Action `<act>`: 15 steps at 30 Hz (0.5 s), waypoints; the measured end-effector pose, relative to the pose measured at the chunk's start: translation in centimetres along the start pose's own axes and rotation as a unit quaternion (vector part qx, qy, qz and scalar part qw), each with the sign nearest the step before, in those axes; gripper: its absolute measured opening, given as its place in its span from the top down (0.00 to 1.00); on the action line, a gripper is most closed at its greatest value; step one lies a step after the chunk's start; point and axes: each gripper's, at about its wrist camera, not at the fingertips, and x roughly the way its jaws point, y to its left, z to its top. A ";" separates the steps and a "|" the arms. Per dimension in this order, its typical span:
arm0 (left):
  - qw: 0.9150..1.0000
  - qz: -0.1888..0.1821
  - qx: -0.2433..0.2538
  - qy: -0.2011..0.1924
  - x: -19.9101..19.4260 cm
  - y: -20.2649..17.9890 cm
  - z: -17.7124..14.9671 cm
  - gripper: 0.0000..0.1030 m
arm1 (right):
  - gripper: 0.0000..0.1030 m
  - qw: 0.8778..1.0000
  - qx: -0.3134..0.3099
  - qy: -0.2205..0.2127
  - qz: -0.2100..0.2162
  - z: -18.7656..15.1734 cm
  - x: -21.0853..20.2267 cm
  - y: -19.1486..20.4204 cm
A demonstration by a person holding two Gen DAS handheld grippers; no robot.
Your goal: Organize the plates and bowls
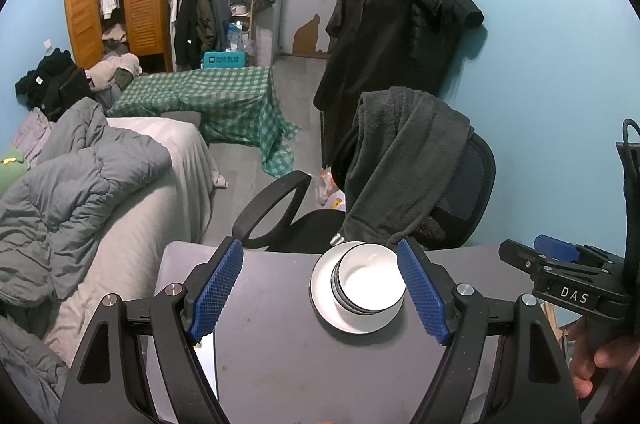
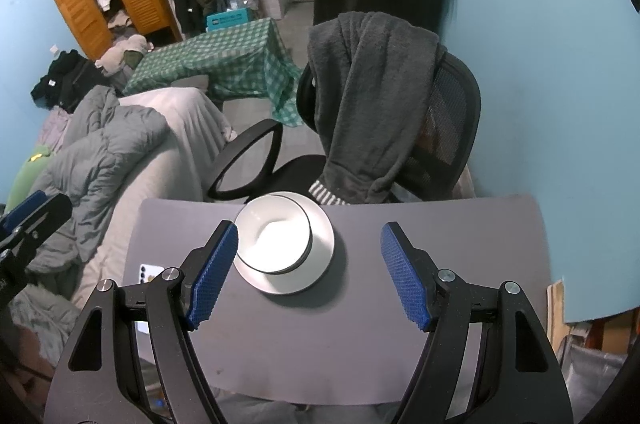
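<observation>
Stack sits on the grey counter (image 2: 400, 264), toward the far edge by the chair (image 2: 448, 120): nested bowls (image 1: 366, 282) on a white plate (image 1: 320, 288), bowls off-centre toward one side of it. We count several dark rims, exact number unclear.

Left hand-held gripper (image 1: 320, 288): jaws apart, nothing between the pads, stack showing just inside its right pad. Right hand-held gripper (image 2: 308, 264): jaws apart too, empty, stack near its left pad. We touch nothing.

Looks mostly organized already, we judge.

Risks from here:
- Bowls are off-centre on the plate, so lifting by the plate rim could tip or slide them.
- Glazed rims likely slip under the pads, so a thin pinch may let go.
- Stack is near the far edge, and a forward nudge could push it off toward the chair.
- Both grippers converging on one stack could clash.
</observation>
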 end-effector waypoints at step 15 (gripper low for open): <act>1.000 -0.001 -0.004 0.003 -0.1 0.2 -0.5 0.22 | 0.29 1.000 0.003 0.001 -0.002 -0.2 0.2 0.1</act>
